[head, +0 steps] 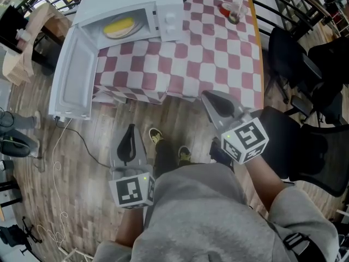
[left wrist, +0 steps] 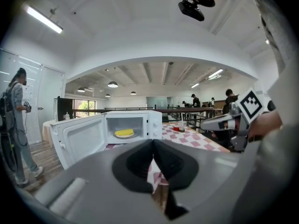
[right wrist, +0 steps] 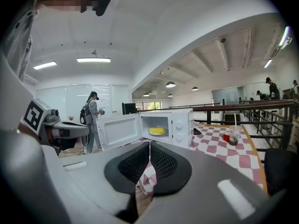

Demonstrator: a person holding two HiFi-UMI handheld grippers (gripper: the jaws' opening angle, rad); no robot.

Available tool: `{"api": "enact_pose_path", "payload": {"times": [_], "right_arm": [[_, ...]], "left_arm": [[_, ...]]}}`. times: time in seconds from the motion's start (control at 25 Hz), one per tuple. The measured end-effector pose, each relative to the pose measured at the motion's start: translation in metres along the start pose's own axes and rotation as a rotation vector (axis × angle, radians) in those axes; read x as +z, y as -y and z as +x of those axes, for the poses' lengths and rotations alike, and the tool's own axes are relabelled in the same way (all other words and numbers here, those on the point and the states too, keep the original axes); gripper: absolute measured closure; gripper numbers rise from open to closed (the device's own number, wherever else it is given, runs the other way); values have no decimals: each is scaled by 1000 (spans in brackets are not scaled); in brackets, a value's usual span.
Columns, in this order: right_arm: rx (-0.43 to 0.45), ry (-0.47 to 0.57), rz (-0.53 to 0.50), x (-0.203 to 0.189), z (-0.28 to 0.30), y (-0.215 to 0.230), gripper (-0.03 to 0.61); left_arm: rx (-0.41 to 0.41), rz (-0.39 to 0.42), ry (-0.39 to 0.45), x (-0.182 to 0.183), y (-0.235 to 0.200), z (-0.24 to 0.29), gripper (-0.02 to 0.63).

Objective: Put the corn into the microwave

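The red-and-white checked table [head: 218,64] carries the white box-shaped microwave [head: 166,1], door open. The yellow corn cob [head: 121,23] lies inside it on a pale plate [head: 112,33]. It is well apart from the left gripper [head: 130,131] and the right gripper [head: 209,99], both with jaws together and empty.

Red-white checked tablecloth [head: 218,59], clear cup w/ straw [head: 235,12] on it, black chair [head: 305,143] at rt, cable [head: 54,165] on wood floor [head: 180,116]
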State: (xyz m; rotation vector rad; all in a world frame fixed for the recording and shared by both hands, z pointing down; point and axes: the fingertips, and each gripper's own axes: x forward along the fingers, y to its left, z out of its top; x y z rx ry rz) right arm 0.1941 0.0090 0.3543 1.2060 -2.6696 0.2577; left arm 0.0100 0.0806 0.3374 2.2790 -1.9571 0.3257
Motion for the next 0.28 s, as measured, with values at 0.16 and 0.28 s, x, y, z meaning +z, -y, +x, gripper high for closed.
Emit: {"api": "enact_pose_path", "payload": {"times": [0.16,0.28], "right_arm": [[15,7,-7,0,-5,-4,578],[20,11,-9,0,-10,-7,578]], "left_arm": [[10,14,4,2,5,-6,606],[13,27,5,4,10,-10,606]]}}
